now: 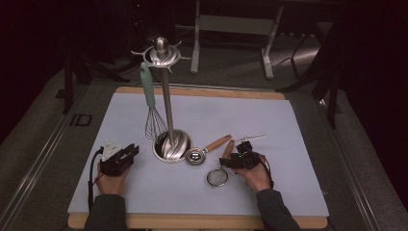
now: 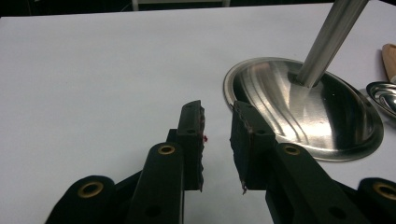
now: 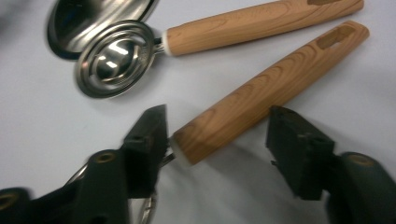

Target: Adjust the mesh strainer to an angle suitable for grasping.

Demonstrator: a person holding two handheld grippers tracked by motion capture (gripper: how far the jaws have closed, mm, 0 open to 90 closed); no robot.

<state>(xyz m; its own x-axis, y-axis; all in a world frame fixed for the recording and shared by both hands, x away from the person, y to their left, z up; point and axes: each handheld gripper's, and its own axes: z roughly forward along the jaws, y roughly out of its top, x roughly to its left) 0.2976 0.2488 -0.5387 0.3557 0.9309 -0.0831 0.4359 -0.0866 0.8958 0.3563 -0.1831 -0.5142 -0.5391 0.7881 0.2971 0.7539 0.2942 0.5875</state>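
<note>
A steel utensil stand (image 1: pixel 167 103) rises from its round base (image 1: pixel 172 146) in the middle of the white mat, and a whisk (image 1: pixel 153 113) with a teal handle hangs from its top. Right of the base lie a wooden-handled steel scoop (image 1: pixel 195 156) and a small wooden-handled strainer (image 1: pixel 217 177). My right gripper (image 1: pixel 235 160) is open, its jaws on either side of the strainer's handle (image 3: pixel 280 79) without pressing it; the scoop (image 3: pixel 114 58) lies just beyond. My left gripper (image 2: pixel 217 123) is open and empty, low over the mat beside the stand's base (image 2: pixel 303 107).
A thin pale stick (image 1: pixel 250 138) lies on the mat just past the right gripper. The white mat (image 1: pixel 240 110) covers a wooden board, with grey floor and a table frame behind. The scoop's bowl (image 2: pixel 383 95) shows at the right edge of the left gripper view.
</note>
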